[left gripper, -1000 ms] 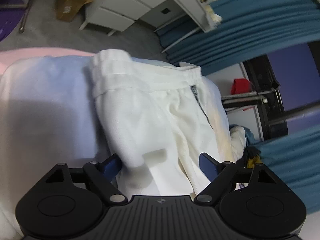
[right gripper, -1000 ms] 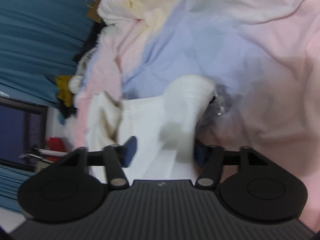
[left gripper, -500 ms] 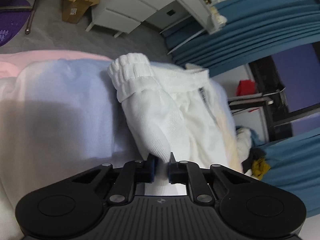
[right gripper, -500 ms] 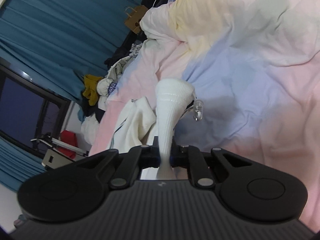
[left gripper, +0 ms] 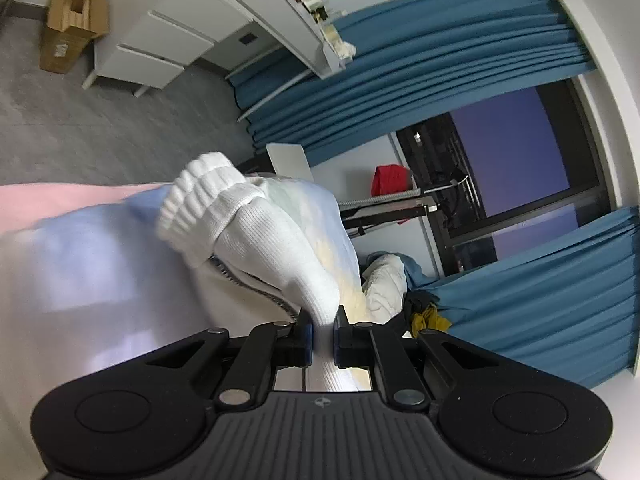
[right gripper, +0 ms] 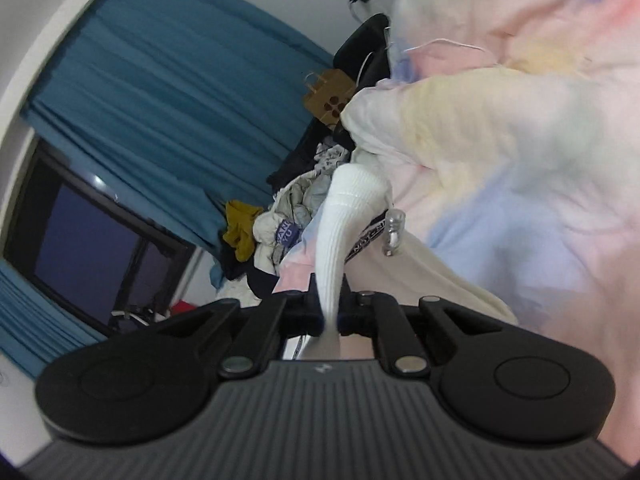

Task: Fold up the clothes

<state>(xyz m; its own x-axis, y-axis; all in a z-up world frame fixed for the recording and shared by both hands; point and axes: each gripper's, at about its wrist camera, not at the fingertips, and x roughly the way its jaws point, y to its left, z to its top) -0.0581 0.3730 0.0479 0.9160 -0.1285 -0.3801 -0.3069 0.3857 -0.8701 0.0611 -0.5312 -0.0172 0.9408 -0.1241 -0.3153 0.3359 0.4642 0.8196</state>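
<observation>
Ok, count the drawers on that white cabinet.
2 visible on the cabinet: upper drawer, lower drawer beside it, near the box. More may be hidden.

The black two-finger right gripper point(right gripper: 329, 316) has its jaws closed on a white ribbed knit garment point(right gripper: 340, 224) — a narrow band of it rises from between them to a rounded, ribbed cuff end. Just beside the cuff hangs a small clear plastic toggle point(right gripper: 393, 231) on a printed dark strap. Behind lies a bed with a pastel pink, blue and yellow cover point(right gripper: 520, 200). To the left are teal curtains point(right gripper: 180, 92), a dark window point(right gripper: 92, 236) and a heap of mixed clothes point(right gripper: 280, 232) — blurred.
</observation>
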